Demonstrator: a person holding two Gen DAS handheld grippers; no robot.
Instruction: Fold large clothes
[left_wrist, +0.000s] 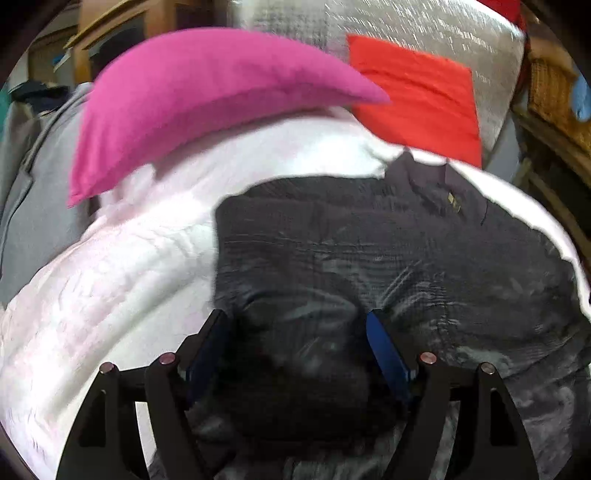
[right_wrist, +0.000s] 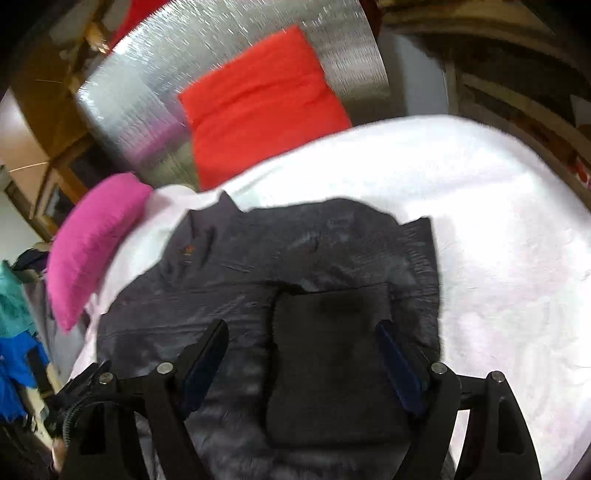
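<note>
A dark grey jacket (left_wrist: 388, 240) lies spread on a white bed sheet (left_wrist: 129, 258), collar toward the far side. In the right wrist view the jacket (right_wrist: 295, 251) has its sleeve folded across the body, with a black cuff (right_wrist: 332, 350) lying below. My left gripper (left_wrist: 295, 321) is open, its blue-padded fingers (left_wrist: 384, 347) spread over a dark fold of the jacket near its left edge. My right gripper (right_wrist: 303, 328) is open, its fingers (right_wrist: 399, 365) either side of the black cuff. Neither holds any fabric.
A pink pillow (left_wrist: 192, 96) lies at the head of the bed; it also shows in the right wrist view (right_wrist: 92, 240). A red cushion (right_wrist: 258, 99) leans on a silver mat (right_wrist: 147, 92). Wooden furniture (right_wrist: 517, 74) surrounds the bed. Blue and teal clothes (right_wrist: 14, 332) hang at left.
</note>
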